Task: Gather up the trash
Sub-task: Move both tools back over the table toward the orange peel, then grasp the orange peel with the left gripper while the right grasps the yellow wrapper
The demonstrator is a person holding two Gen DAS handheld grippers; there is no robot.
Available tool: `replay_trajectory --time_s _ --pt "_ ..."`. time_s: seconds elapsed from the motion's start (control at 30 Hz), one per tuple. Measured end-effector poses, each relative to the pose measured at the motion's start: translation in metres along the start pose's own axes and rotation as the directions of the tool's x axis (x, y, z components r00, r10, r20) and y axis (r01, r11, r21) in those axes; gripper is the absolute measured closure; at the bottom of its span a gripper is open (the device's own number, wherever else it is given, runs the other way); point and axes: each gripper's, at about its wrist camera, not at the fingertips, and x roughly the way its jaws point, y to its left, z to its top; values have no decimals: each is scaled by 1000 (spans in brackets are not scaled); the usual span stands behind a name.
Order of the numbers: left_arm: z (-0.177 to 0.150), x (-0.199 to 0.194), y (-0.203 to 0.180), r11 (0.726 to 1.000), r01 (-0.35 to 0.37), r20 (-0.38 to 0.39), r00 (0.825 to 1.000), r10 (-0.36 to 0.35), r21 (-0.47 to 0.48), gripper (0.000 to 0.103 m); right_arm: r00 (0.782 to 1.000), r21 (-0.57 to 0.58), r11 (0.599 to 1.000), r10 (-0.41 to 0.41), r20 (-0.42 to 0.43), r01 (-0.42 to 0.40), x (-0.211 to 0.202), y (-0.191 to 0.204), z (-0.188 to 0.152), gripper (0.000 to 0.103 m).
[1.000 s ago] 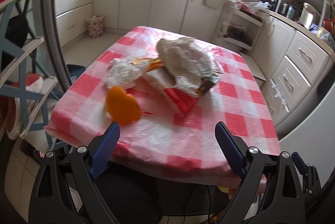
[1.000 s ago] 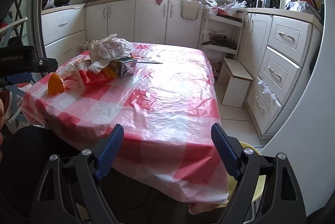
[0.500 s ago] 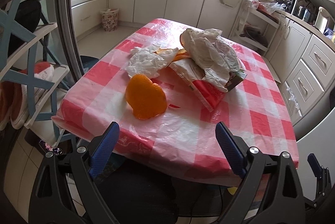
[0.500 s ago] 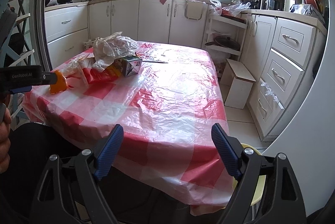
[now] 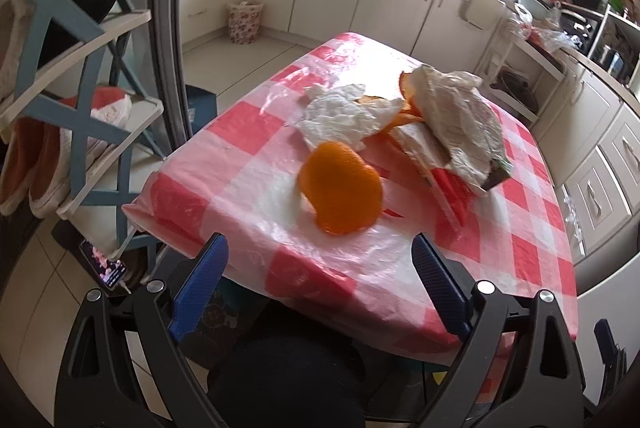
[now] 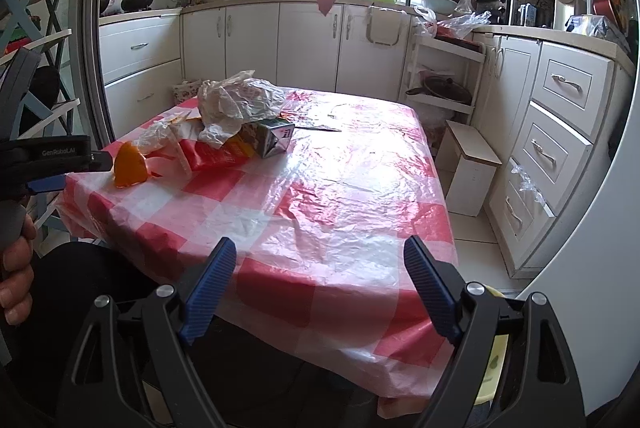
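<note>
Hovering over the near corner of the table (image 5: 248, 184), the left gripper (image 5: 318, 268) is seen with its jaws spread wide and nothing between them; an orange peel (image 5: 340, 198) lies on the checked cloth just ahead of its blue pads. Behind the peel a crumpled tissue (image 5: 340, 116), a red wrapper (image 5: 450, 192) and a crumpled plastic bag (image 5: 464, 120) are piled together. The right gripper (image 6: 316, 288) is held equally wide and empty above the table's near edge, well apart from the pile, where a small carton (image 6: 272, 140) is seen.

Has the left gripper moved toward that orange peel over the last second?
Yes. In the right wrist view the left gripper has come in from the left edge, its tip now beside the curled orange peel on the checked table.
</note>
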Motion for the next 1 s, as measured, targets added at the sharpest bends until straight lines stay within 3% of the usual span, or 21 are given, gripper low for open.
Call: replay_trajectory --time_s 0.23,0.63,0.7,0.77,0.87,1.0 --pt "9 12 12 999 -21 -7 1000 20 -29 14 1000 -6 1000 24 -8 -24 3 7 1 21" --pt "32 46 -13 993 -85 -20 996 87 83 14 998 -13 999 49 -33 -49 15 17 2 20" --pt "36 55 -14 994 -81 -47 995 85 79 19 998 -14 998 58 -31 -58 17 20 6 20" --pt "37 60 -14 996 -43 -72 996 48 72 46 997 -19 997 71 -30 -72 21 26 12 20" --pt "36 63 -14 998 6 -78 997 -1 68 67 996 -46 995 90 -29 -91 29 39 19 20" --pt "35 62 -4 998 56 -71 996 -54 30 73 991 -114 985 127 -32 -130 46 69 30 20"
